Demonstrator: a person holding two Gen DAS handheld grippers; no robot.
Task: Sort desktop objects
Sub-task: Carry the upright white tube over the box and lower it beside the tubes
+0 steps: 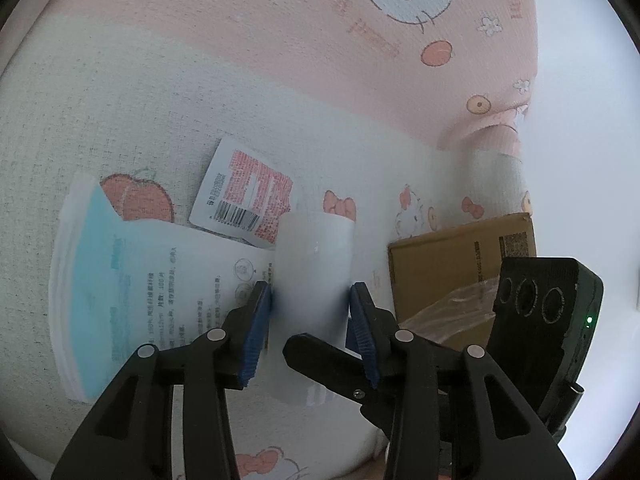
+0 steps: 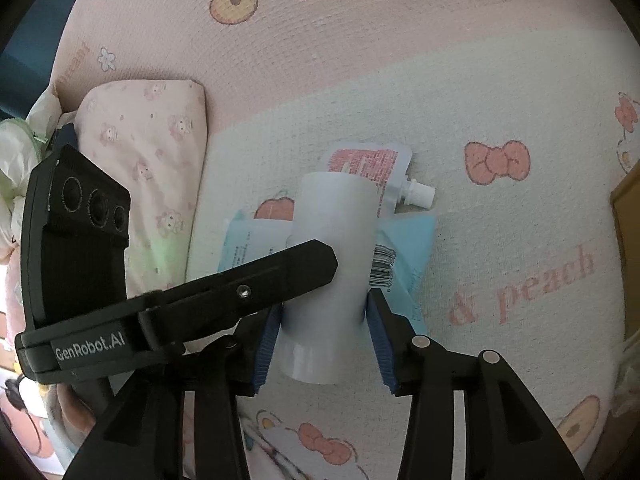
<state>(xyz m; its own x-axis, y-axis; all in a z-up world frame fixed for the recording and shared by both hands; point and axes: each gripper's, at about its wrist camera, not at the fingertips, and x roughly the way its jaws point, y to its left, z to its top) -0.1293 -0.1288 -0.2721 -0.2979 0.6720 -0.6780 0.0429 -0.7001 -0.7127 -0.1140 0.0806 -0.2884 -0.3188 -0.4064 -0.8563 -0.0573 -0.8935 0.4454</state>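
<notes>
Both tongs, left [image 1: 311, 300] and right [image 2: 325, 312], straddle the white plastic tube [image 1: 314, 264], jaws slightly parted, neither clamping; re-clamp one before lifting.

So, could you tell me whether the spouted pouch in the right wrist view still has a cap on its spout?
No, the spouted pouch shows a bare white threaded spout with no cap on its end.

Soft daylight, glare washing right edge, fisheye bending, slight blur.
</notes>
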